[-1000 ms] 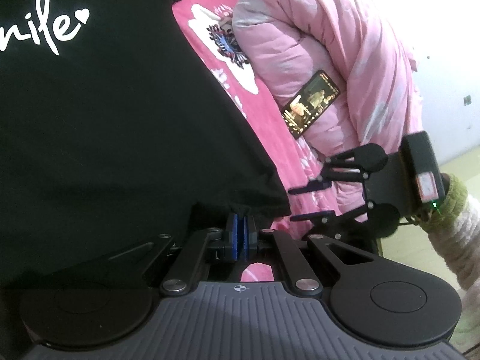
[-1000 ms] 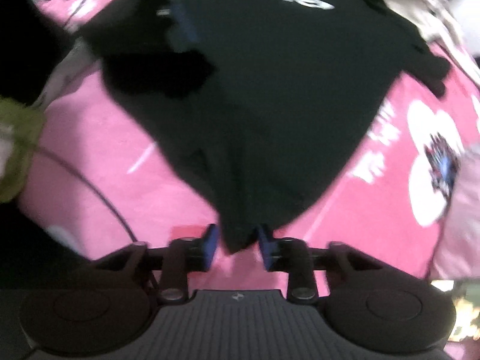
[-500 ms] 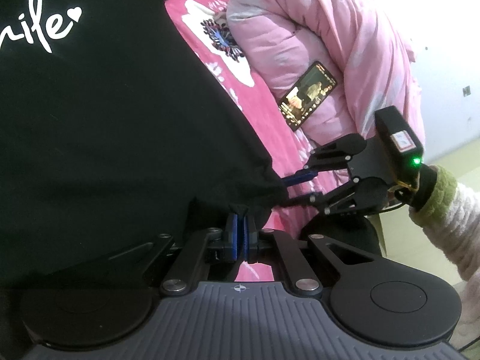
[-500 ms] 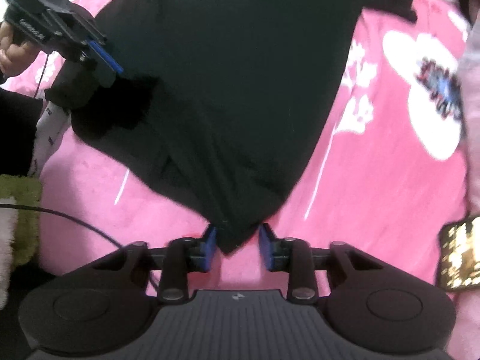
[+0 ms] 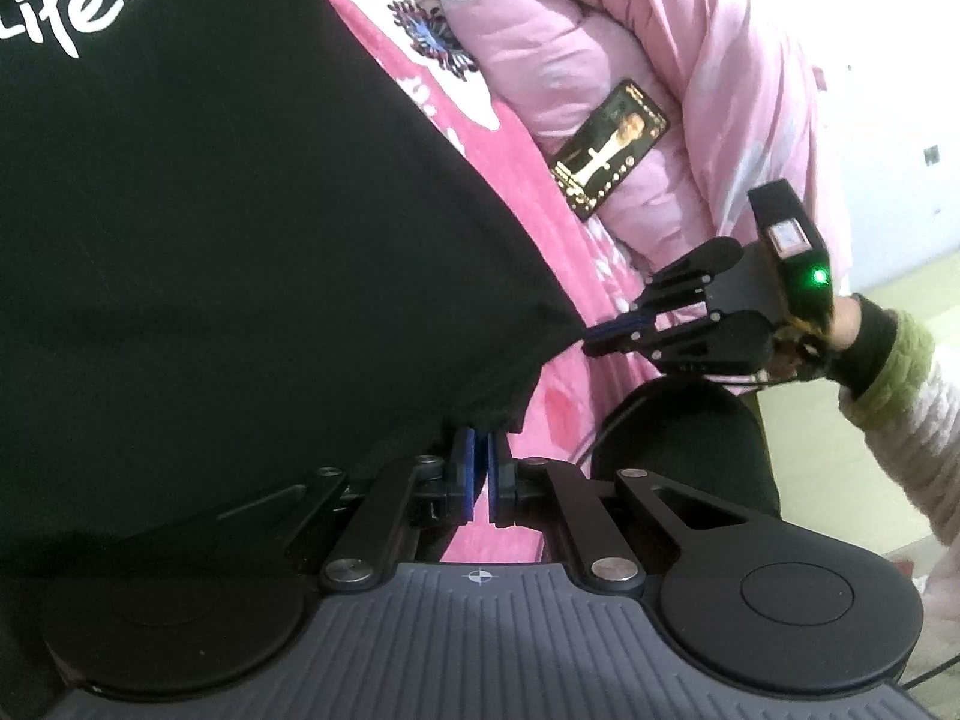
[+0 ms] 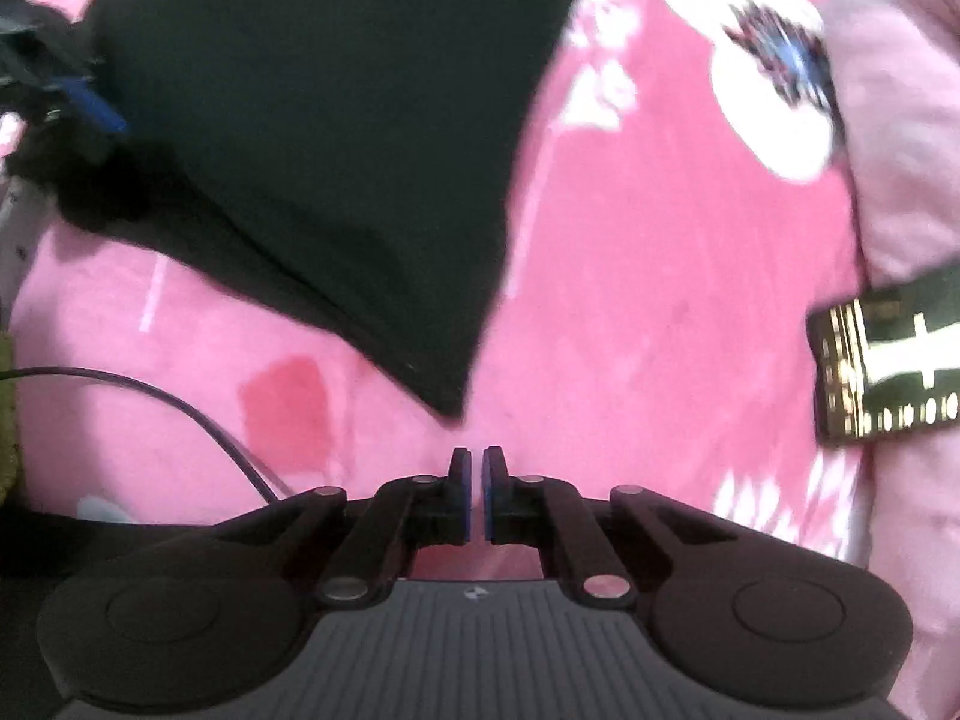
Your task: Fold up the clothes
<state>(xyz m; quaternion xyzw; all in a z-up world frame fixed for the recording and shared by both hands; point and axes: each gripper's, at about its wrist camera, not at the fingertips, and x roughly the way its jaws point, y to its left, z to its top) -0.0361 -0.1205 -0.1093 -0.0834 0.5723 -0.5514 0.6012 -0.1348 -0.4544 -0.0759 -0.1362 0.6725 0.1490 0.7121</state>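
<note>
Left hand-held gripper point(image 5: 478, 450) pinches the shirt point(image 5: 240, 210) hem. Right hand-held gripper point(image 6: 478, 468), just closing, nearly shut, missed the corner at 12 o'clock. Next: reopen, regrasp.

Black shirt point(image 5: 228, 228) cut off left and top of the left tongs point(image 5: 478, 450); white lettering point(image 5: 72, 6) clipped. Its hem hides their fingertips. Right wrist view is motion-blurred; phone point(image 6: 894, 360) clipped right of the right tongs point(image 6: 473, 462), its screen unreadable.
</note>
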